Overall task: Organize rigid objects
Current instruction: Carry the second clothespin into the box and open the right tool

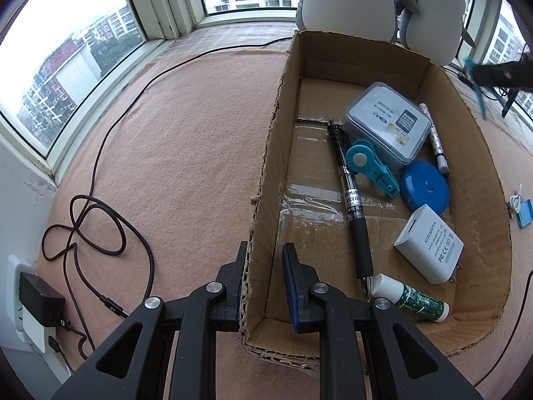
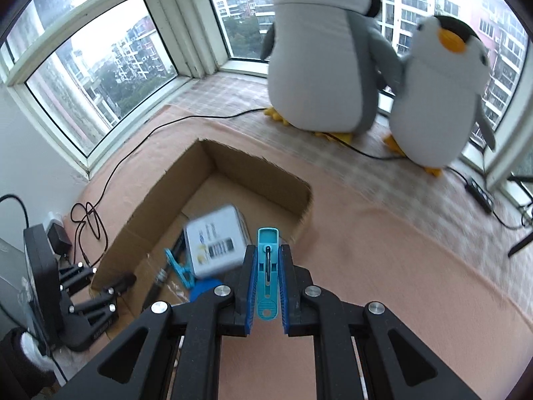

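Carrying the teal clip to the cardboard box is judged to be the step in hand, and it is best done by bringing the clip over the bare cardboard floor on the left of the box before it is lowered, since the right half is already crowded. The pinch should be kept firm until the clip is low inside the walls, then eased so the clip is laid flat rather than dropped on the white case.

The clip is a slim, hard plastic piece with a dark metal spring down its middle and a round eyelet at its near end. It is pinched upright between the blue pads of the right tool, near the right-hand near corner of the box and above the pink felt-covered ledge.

A matching teal clip already lies in the box, beside a black pen, a blue round tape measure, a white adapter, a spotted pen and a green tube.

The left tool is pressed shut on the left wall of the box, so the box is steadied. Two plush penguins stand at the far window.
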Demonstrator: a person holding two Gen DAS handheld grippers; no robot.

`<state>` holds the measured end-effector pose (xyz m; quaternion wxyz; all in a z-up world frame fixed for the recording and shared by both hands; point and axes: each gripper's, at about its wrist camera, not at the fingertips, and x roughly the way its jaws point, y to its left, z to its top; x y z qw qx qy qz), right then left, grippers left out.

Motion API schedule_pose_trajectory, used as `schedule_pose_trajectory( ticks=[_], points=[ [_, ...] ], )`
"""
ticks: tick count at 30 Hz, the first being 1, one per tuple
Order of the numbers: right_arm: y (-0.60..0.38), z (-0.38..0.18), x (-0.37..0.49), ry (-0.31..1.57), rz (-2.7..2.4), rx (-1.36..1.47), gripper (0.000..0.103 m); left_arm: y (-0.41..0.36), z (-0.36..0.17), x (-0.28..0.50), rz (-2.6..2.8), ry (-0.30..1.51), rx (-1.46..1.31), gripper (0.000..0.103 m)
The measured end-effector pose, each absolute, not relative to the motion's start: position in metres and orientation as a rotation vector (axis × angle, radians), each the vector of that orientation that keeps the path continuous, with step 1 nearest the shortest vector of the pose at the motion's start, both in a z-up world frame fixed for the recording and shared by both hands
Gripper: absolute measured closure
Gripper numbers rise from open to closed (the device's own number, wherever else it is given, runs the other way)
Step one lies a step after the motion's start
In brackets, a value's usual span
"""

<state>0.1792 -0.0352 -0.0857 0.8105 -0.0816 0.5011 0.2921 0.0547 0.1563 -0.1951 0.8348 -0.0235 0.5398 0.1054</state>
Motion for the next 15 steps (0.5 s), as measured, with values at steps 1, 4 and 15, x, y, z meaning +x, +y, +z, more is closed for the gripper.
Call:
schedule_pose_trajectory(
  ticks=[1, 4, 15],
  points=[
    [-0.032, -0.087, 0.181, 1.071, 0.625, -0.178, 0.092, 0.157, -0.195, 0.055, 0.223, 1.143, -0.050, 0.084],
    [-0.020, -0.090, 0.186, 1.074, 0.623, -0.195, 0.092, 0.157, -0.195, 0.055, 0.224, 1.143, -0.050, 0.084],
    [0.000, -0.107, 0.204, 1.093, 0.600, -0.235, 0.092, 0.156, -0.195, 0.055, 0.224, 1.143, -0.049, 0.084]
  ],
)
